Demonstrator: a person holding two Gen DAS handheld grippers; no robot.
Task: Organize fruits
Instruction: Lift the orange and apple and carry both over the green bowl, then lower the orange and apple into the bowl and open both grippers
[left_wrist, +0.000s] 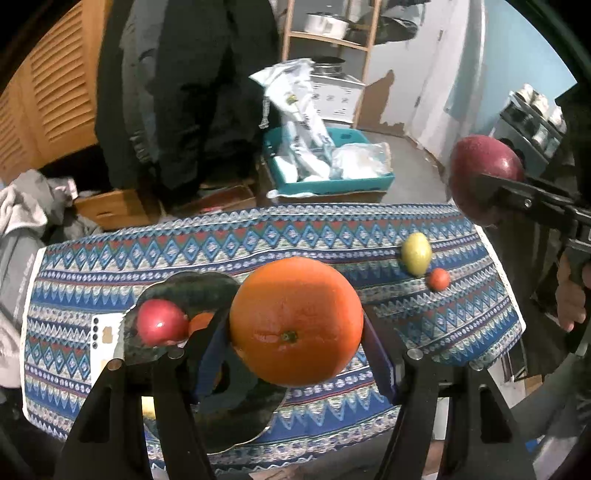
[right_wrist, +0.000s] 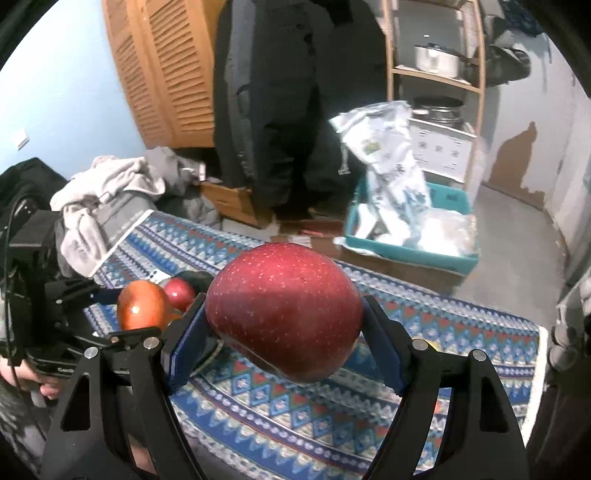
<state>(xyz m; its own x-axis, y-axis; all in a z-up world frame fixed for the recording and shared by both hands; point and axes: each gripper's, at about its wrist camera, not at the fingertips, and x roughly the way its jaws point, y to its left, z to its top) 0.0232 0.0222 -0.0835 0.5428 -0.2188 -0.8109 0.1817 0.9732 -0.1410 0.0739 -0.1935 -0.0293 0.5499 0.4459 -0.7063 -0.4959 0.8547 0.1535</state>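
Two tongs, left tongs clamped on orange, right tongs clamped on red apple (both above patterned cloth)

Left gripper clamps an orange and right gripper a red apple, both angled downward.

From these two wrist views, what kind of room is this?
Likely a lived-in home room, part storage: louvered wooden doors, a shelf with a pot, and piled clothes beside the cloth-covered table.
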